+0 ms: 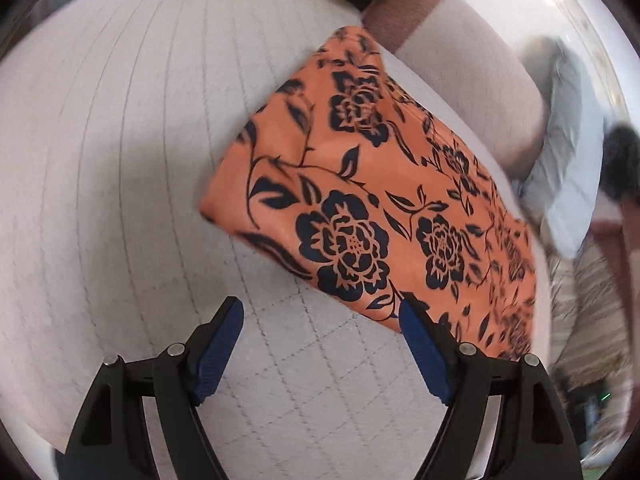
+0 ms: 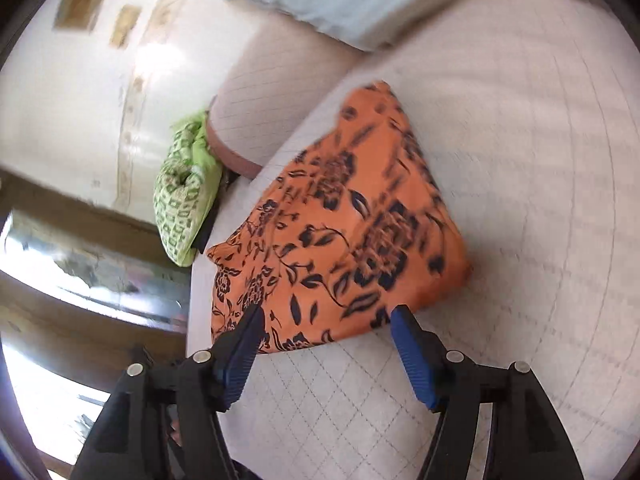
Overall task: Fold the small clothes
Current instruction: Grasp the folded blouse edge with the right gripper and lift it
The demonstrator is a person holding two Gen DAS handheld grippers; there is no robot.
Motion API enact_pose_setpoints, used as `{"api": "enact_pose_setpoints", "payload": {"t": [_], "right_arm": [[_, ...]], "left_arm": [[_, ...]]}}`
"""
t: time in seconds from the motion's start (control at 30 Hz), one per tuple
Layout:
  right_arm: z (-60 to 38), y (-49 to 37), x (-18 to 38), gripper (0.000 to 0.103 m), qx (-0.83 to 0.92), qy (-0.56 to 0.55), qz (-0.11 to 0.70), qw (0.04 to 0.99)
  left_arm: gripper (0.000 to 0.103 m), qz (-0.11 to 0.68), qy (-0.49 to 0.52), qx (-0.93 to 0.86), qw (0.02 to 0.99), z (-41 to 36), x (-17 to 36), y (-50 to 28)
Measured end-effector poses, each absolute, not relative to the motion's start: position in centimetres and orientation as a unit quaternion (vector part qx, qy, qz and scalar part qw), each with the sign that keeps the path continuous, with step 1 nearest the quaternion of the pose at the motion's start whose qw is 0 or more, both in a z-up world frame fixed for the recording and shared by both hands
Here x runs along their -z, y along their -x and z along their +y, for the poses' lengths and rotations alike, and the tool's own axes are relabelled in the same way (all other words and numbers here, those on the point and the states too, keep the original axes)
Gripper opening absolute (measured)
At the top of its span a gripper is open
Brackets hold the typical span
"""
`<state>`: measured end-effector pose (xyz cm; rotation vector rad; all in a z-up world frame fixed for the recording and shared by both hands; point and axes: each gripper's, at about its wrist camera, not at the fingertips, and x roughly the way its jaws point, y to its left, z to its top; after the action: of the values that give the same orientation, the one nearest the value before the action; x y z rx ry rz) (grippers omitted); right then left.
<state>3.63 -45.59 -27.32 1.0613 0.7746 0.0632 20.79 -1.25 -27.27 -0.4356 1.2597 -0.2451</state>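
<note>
Garment [image 1: 360, 208] lies folded on quilted surface [image 1: 120, 160]. Left gripper [image 1: 320, 344] and right gripper [image 2: 326, 344] spread apart, empty; advise pressing edges flat.

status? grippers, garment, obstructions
Left gripper open, empty. Right gripper open, empty, at the orange floral garment, which lies folded on the quilted bed. Green cloth off the bed's edge, nothing in the way.

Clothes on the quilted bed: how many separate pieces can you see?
2: an orange black-flowered folded cloth lying mid-bed, and a green patterned bundle at the bed's far edge beside it. Others may be hidden.
</note>
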Motion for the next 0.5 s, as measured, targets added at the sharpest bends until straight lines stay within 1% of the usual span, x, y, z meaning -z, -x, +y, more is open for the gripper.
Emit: {"api": "enact_pose_setpoints", "payload": {"t": [0.13, 0.23, 0.33, 0.5], "right_arm": [[-45.8, -4.0, 29.8, 0.069, -0.027, -0.55, 0.356, 0.755], [-46.4, -4.4, 31.9, 0.069, 0.004, -0.581, 0.36, 0.73], [-46.5, -5.3, 33.8, 0.069, 0.033, -0.6, 0.369, 0.709], [-46.0, -7.6, 34.0, 0.069, 0.043, -0.597, 0.346, 0.723]], "left_arm": [[0.081, 0.567, 0.263, 0.089, 0.776, 0.3, 28.0, -21.9], [0.081, 0.586, 0.298, 0.078, 0.75, -0.1, 29.6, -22.5], [0.083, 0.574, 0.31, 0.078, 0.754, -0.3, 29.7, -23.1], [0.082, 0.56, 0.331, 0.09, 0.754, -1.0, 30.3, -24.9]]}}
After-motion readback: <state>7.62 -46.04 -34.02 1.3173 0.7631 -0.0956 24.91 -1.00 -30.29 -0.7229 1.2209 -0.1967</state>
